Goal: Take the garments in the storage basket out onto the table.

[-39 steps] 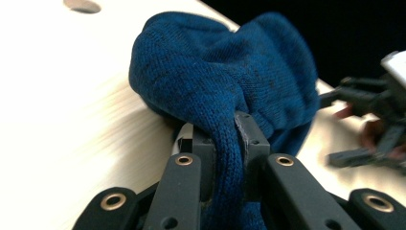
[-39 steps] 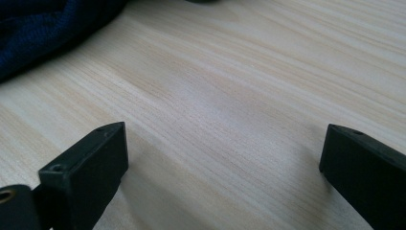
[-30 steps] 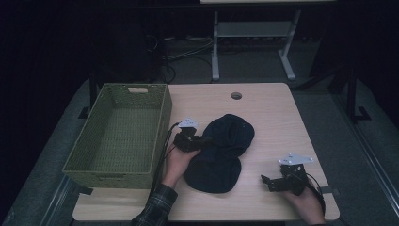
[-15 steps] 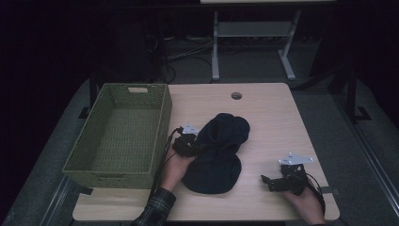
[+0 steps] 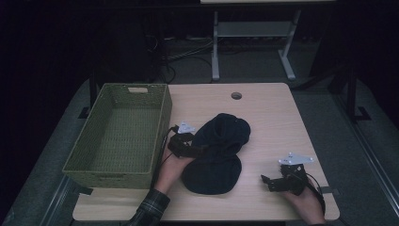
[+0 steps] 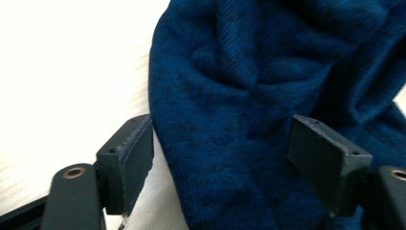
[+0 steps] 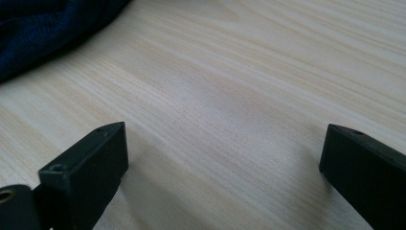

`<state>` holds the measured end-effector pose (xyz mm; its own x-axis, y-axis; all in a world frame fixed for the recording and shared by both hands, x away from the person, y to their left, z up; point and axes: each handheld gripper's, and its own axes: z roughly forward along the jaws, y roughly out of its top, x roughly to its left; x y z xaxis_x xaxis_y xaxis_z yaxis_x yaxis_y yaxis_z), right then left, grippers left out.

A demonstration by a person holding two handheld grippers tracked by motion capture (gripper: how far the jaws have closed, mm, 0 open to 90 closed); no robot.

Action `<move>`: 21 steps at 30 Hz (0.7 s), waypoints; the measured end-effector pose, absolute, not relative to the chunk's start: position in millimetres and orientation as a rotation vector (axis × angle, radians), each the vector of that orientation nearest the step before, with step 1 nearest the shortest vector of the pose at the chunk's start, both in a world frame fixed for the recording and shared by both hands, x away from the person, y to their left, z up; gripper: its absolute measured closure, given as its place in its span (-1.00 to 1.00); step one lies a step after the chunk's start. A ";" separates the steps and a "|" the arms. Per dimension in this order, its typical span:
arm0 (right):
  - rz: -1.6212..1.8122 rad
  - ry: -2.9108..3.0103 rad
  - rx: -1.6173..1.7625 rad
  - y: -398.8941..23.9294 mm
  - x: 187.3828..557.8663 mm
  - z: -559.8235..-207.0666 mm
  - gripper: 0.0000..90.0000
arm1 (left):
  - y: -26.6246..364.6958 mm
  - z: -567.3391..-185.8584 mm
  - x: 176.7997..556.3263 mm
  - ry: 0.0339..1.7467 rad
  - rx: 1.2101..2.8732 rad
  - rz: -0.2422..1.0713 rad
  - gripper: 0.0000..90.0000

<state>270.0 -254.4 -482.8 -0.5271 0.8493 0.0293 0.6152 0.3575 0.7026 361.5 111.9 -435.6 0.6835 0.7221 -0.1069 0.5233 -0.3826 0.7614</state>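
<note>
A dark blue knitted cloth [image 5: 219, 150] lies crumpled in the middle of the wooden table [image 5: 268, 117]. My left gripper [image 5: 197, 149] is at the cloth's left edge, and its jaws have just been opening. In the left gripper view the left gripper [image 6: 230, 158] stands wide, with a fold of the cloth [image 6: 239, 110] lying loose between the pads. My right gripper [image 5: 269, 181] rests near the front right of the table. There the right gripper [image 7: 220, 163] is open over bare wood, and a corner of the cloth [image 7: 43, 28] shows farther off.
An empty green woven basket [image 5: 162, 127] stands on the left side of the table, close beside my left hand. A round cable hole [image 5: 236, 95] sits near the far edge. A white desk frame [image 5: 254, 33] stands on the floor behind the table.
The left gripper's jaws have opened and released the cloth, whose upper part has settled into a slightly tighter heap. The right gripper has stayed put.
</note>
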 end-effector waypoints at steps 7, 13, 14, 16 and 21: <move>0.959 2.286 1.289 -254.4 270.0 -482.7 -0.95 | 112.5 -429.4 353.0 0.916 2.103 0.317 -0.58; 0.965 2.297 1.274 -255.1 270.8 -482.7 -0.95 | 120.5 -427.9 340.6 0.890 2.094 0.303 -0.60; 0.964 2.299 1.272 -255.2 271.0 -482.5 -0.94 | 121.2 -427.6 339.3 0.887 2.088 0.292 -0.60; 0.951 2.306 1.276 -255.2 271.4 -481.5 -0.94 | 121.4 -426.9 337.2 0.881 2.091 0.275 -0.60; 0.938 2.322 1.292 -255.3 272.6 -478.0 -0.86 | 120.1 -425.7 331.5 0.869 2.087 0.261 -0.60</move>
<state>272.6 -255.3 -478.0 -0.5386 0.8419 0.0347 0.6298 0.3749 0.6803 331.5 120.1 -425.7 0.7378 0.6646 -0.1179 0.4900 -0.4073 0.7707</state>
